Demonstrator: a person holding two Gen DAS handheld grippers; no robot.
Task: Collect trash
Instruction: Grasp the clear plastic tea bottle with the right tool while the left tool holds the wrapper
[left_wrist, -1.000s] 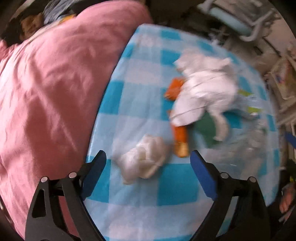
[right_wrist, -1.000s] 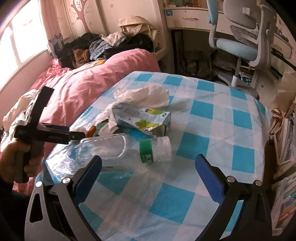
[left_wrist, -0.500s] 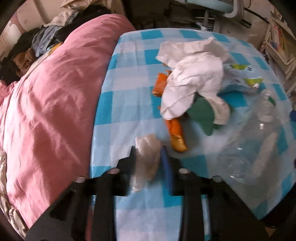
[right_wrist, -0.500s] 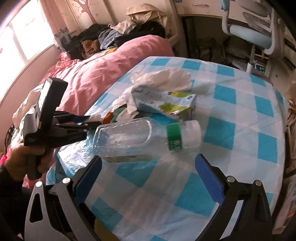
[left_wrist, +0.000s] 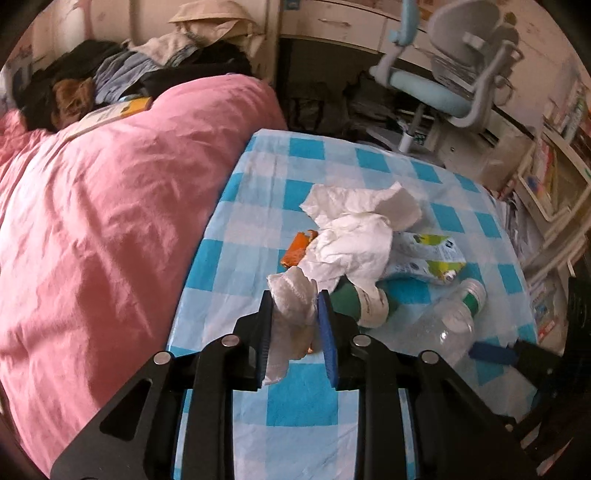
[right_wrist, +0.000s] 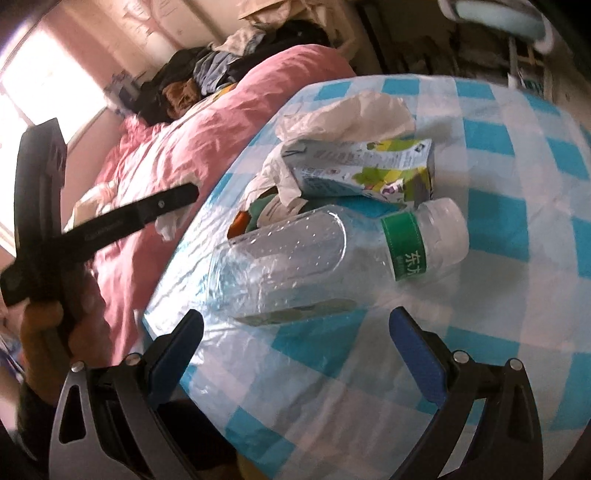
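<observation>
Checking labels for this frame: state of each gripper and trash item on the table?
left gripper: shut on tissue wad
tissue wad: pinched, lifted
right gripper: open, empty
plastic bottle: on its side, capped
carton: lying flat
orange wrapper: on table
crumpled paper: on pile

Both wrist views look steeply down, close; share bottle.

Blue-white checked tablecloth; pink duvet; white tissue

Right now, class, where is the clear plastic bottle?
The clear plastic bottle lies on its side on the checked tablecloth, just ahead of the open right claw, beside the juice carton.
</observation>
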